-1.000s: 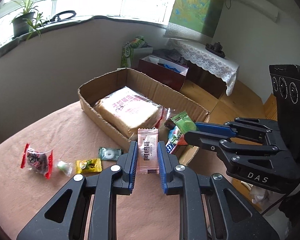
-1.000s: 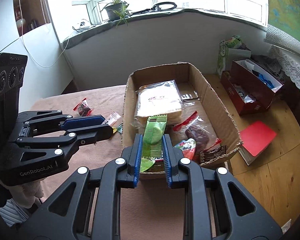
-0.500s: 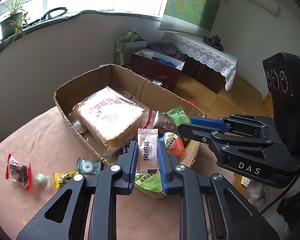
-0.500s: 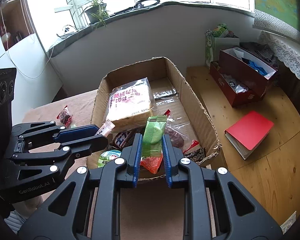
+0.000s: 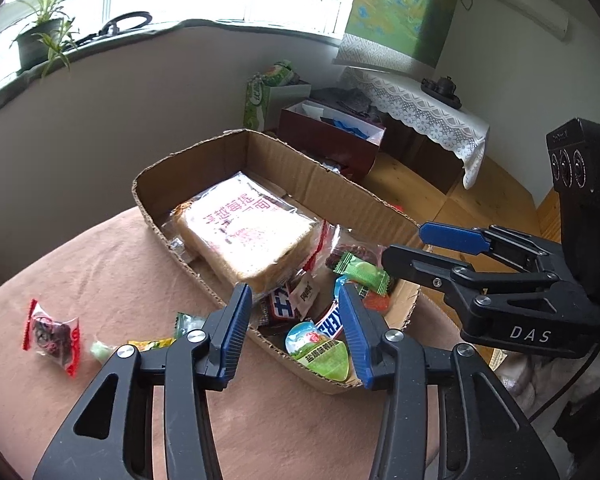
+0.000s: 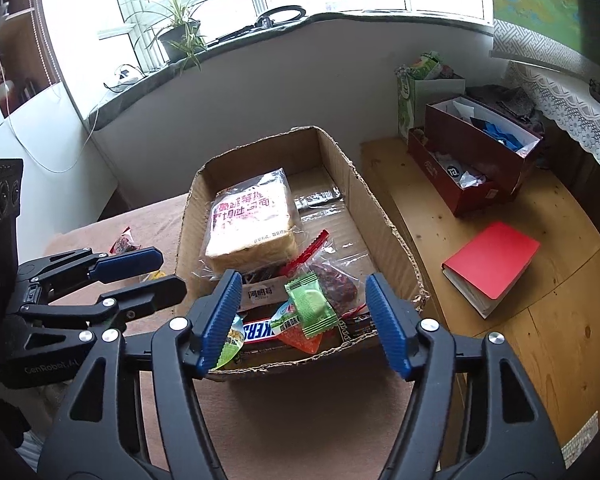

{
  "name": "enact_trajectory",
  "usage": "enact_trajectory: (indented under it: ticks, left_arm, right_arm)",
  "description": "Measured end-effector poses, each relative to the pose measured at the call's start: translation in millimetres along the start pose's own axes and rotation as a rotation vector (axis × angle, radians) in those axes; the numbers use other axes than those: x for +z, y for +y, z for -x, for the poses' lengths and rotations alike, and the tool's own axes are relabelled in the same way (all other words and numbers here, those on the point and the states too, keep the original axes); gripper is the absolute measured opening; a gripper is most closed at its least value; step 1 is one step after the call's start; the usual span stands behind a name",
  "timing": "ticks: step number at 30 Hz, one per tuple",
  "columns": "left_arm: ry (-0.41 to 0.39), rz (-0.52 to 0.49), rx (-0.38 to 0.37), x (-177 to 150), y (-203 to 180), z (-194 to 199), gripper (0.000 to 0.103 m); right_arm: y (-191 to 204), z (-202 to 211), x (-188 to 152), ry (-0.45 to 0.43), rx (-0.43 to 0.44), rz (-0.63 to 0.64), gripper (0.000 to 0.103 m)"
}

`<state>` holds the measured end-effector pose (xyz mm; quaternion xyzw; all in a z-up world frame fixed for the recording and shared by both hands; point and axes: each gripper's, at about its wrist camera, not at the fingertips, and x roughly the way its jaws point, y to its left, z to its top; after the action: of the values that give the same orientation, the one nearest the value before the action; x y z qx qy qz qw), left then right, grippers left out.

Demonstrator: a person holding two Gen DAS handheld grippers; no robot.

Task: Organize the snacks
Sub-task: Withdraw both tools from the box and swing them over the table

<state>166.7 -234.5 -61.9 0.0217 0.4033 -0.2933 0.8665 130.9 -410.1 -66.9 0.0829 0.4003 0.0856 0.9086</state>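
Candies still on the brown cloth, like the red-edged packet (image 5: 52, 332) at nine o'clock of the cardboard box (image 5: 320, 184), look light and crinkly, best pinched mid-wrapper, while both the left gripper (image 5: 296, 332) and right gripper (image 6: 304, 316) have just spread their fingers, holding nothing.

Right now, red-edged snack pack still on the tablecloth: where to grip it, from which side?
Grip the red-edged snack pack by one of its flat red crimped ends, coming down from above with the left hand-held gripper, which is open and nearer. The pack lies flat on the tablecloth, bulging in the middle, so the thin sealed edge probably pinches best.
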Motion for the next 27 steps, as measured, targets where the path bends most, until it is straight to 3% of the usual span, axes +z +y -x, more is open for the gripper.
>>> enact_trajectory:
  ticks: [6,13,20,27]
  left_arm:
    - [-0.058,0.081,0.007,-2.8,33.3,44.2,0.044]
    - [-0.155,0.201,0.084,-13.3,95.5,114.8,0.044]
    - [-0.227,0.297,0.205,-18.7,154.0,176.2,0.044]
    - [-0.332,0.225,0.399,7.5,182.4,265.6,0.044]
  right_arm:
    - [16.3,12.1,1.3,-0.012,0.012,0.019,0.068]
    - [47.3,29.0,7.8,-0.049,0.076,0.046,0.074]
    - [89.7,34.7,15.8,-0.055,0.141,0.12,0.074]
    - [121.0,51.2,41.1,-0.108,0.19,0.18,0.074]
